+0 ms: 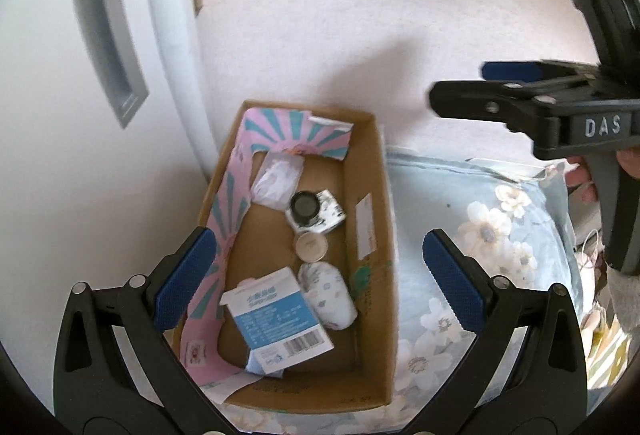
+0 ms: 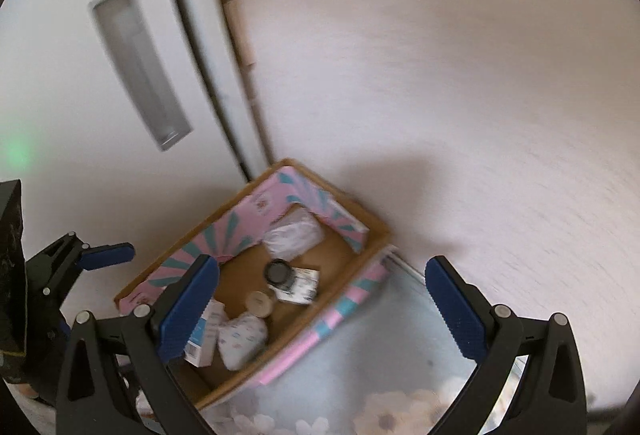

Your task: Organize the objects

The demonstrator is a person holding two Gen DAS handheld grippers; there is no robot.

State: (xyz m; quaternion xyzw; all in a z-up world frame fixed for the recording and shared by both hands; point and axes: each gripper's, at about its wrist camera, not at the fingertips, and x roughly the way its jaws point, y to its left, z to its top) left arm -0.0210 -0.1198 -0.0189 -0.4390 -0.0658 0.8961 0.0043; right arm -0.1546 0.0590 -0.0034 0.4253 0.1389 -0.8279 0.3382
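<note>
Overhead, both grippers hang spread and empty above a floral quilt (image 1: 500,235): left gripper (image 1: 320,283), right gripper (image 2: 322,309). Below, an open cardboard box (image 1: 372,195) against the wall holds a blue-white carton (image 1: 276,319), seemingly a rolled diaper (image 1: 328,295) and a black-lidded jar (image 1: 304,205).

Inventory, by count: cardboard box (image 1: 372,171) x1, w/ pink-and-teal printed liner (image 1: 232,203) x1 inside. Contents: blue-and-white carton (image 1: 276,319) x1, barcode on end; white patterned soft pack (image 1: 330,295) x1; clear plastic bag (image 1: 278,179) x1; small round beige lid/jar (image 1: 311,246) x1; dark round-topped item (image 1: 304,206) x1, on black-and-white printed packet (image 1: 330,213) x1. Total loose items in box: 6. White label stuck on box inner wall (image 1: 366,227) x1. Floral bedding (image 1: 480,235) x1, beside box. Claws: 2, i.e. left claw (image 1: 320,283) x1, right claw (image 2: 322,309) x1, each w/ 2 blue pads.
</note>
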